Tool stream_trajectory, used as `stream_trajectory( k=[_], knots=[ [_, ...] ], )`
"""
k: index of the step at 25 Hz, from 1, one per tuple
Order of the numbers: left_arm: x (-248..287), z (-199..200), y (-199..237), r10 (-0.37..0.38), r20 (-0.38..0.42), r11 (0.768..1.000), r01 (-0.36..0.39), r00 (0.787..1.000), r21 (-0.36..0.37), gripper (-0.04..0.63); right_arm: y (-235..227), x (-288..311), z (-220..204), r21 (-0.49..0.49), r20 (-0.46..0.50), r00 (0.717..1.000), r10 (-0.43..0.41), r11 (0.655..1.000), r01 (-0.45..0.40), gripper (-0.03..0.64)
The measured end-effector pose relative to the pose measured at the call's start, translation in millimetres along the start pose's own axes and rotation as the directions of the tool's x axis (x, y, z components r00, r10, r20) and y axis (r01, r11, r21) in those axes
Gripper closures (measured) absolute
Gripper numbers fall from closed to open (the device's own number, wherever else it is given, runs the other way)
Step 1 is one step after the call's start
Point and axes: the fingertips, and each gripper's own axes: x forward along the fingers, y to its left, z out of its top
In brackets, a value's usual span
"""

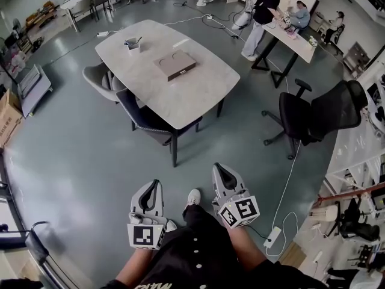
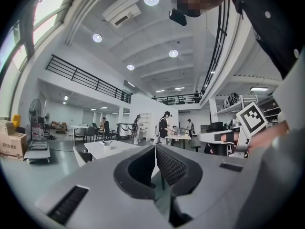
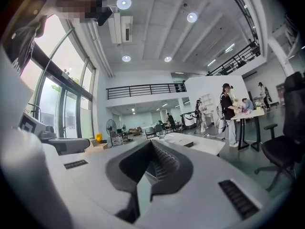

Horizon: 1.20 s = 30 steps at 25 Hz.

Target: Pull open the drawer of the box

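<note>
Well away from both grippers, a flat brown box (image 1: 177,65) lies on a white, rounded desk (image 1: 198,95) in the upper middle of the head view, a little toward the desk's far right side. Its top shows two shallow round shapes. The drawer looks pushed in, though the box is too small in the picture to be sure. A small container (image 1: 132,43) with something sticking out of it stands on the same desk, apart from the box and nearer the far left corner. A grey chair (image 1: 99,77) and a dark chair (image 1: 144,122) are tucked against the desk's left edge. A black office chair (image 1: 313,116) stands on the grey floor (image 1: 78,161) to the right, well apart from the desk. Farther back at the upper right, people (image 1: 267,8) are gathered at a second desk (image 1: 295,41). Close to the camera, at the bottom of the head view, the person holds the left gripper (image 1: 154,188) and the right gripper (image 1: 220,172) low in front of the body, side by side, both pointing toward the desk with open floor between. A shoe (image 1: 193,196) shows between them, and a power strip (image 1: 272,236) with a white cable lies on the floor to the right. Each gripper view shows that gripper's jaws pressed together with nothing held.
</note>
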Motion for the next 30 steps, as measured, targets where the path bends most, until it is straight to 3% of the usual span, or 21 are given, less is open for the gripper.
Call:
stream_trajectory(
  k=[18,30],
  knots=[
    [169.4,36.9,16.2,0.060,0.055,0.998,-0.062,0.997,0.032,0.578,-111.4,123.3,35.0,-0.009,0.000,0.994,0.107,0.994,-0.107,0.620],
    [218.4,39.9,16.2,0.092,0.044,0.995,-0.094,0.995,0.038,0.578,-149.9,165.3,39.6,0.009,-0.017,0.990,0.138,0.990,-0.138,0.620]
  ],
)
